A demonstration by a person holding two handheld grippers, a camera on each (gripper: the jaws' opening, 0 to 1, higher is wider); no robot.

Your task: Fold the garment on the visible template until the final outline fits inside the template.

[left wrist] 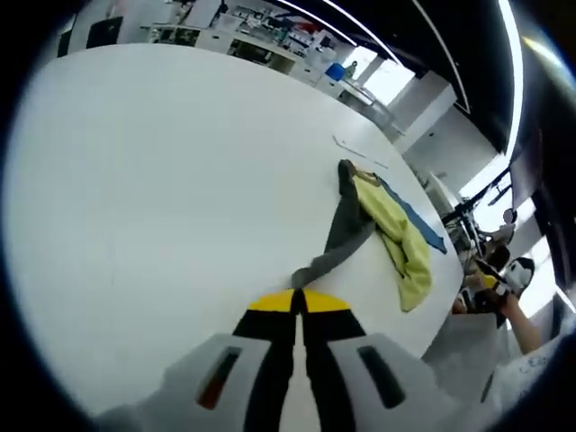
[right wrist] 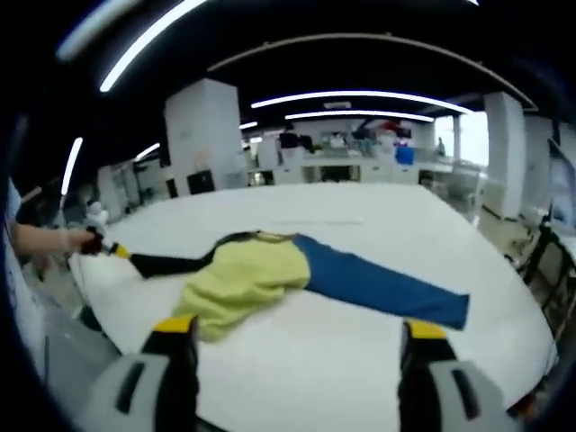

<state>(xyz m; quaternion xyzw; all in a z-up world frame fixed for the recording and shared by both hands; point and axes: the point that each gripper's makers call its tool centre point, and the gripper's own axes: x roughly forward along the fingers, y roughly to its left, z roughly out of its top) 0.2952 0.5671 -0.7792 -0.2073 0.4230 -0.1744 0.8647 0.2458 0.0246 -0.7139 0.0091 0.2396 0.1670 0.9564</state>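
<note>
The garment lies spread on the white table (left wrist: 162,180): a yellow body (left wrist: 396,234), a dark grey sleeve (left wrist: 346,229) and a blue sleeve (left wrist: 416,218). My left gripper (left wrist: 299,301) is shut on the grey sleeve's cuff, and the sleeve runs straight away from it. In the right gripper view the yellow body (right wrist: 247,274) is at the centre, the blue sleeve (right wrist: 378,283) reaches right, and the dark sleeve (right wrist: 171,263) reaches left to the left gripper (right wrist: 106,246), held by a hand (right wrist: 54,241). My right gripper (right wrist: 299,328) stands open at the near table edge, short of the garment.
A thin pale strip (left wrist: 351,144) lies on the table beyond the garment. Past the table's right edge are a person's hand (left wrist: 517,315) and some equipment. Desks, shelves and pillars (right wrist: 202,135) stand at the back of the room.
</note>
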